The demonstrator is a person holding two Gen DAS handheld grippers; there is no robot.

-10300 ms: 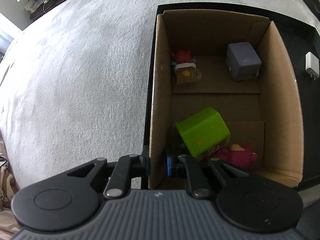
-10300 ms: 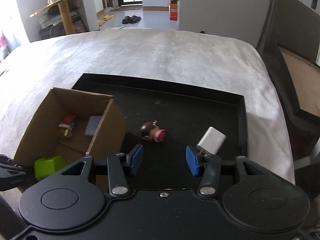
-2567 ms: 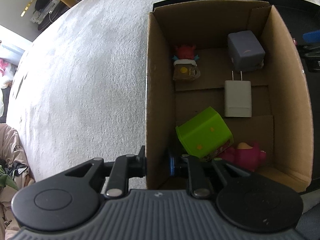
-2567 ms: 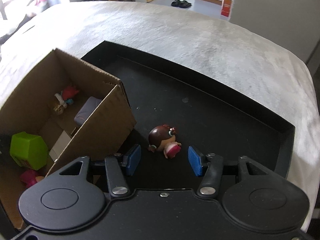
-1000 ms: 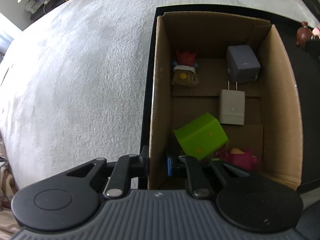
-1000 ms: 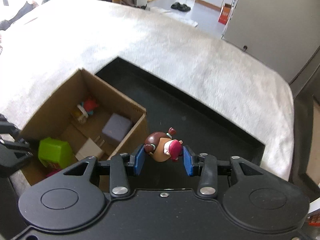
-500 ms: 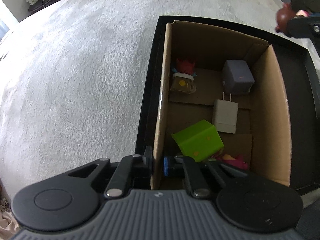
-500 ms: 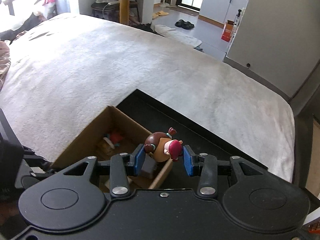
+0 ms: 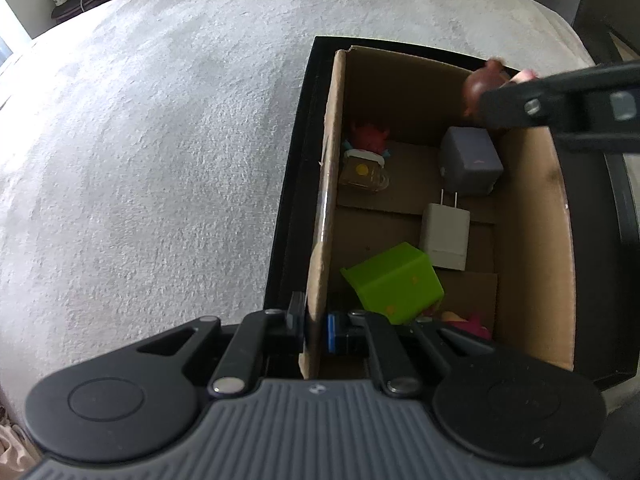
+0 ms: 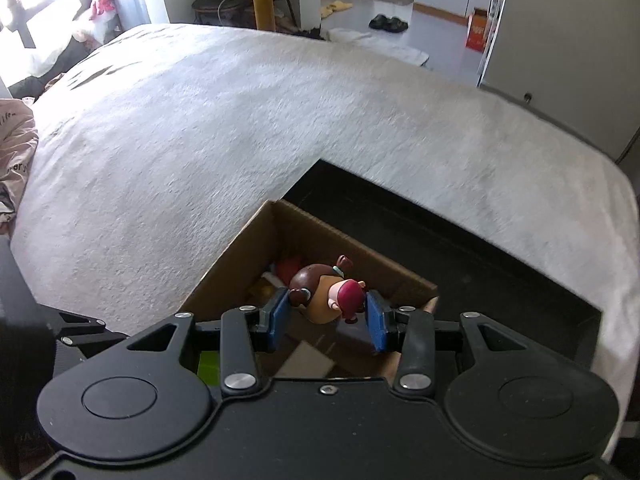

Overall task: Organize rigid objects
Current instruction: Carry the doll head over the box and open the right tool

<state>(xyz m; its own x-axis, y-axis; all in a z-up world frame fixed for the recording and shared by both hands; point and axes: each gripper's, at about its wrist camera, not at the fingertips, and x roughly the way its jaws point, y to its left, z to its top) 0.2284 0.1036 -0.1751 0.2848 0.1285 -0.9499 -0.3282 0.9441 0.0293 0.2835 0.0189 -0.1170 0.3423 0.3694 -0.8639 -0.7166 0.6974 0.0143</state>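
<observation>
My right gripper (image 10: 326,314) is shut on a small doll figure (image 10: 326,294) with brown hair and a red cap, held above the far end of the open cardboard box (image 10: 236,248). In the left wrist view the doll (image 9: 482,82) hangs over the box's far right corner. My left gripper (image 9: 314,326) is shut on the box's near left wall (image 9: 326,200). Inside lie a red-haired toy (image 9: 366,158), a grey cube (image 9: 470,160), a white charger (image 9: 444,236), a green block (image 9: 394,282) and a pink toy (image 9: 468,322).
The box stands at the left end of a black tray (image 10: 480,264) on a white textured cover (image 10: 240,120). The right gripper's arm (image 9: 572,106) crosses above the box's right wall. A pink garment (image 10: 12,148) lies at the far left edge.
My right gripper has carried the doll from beside the tray to over the box's far end. The left gripper keeps its grip on the box wall.
</observation>
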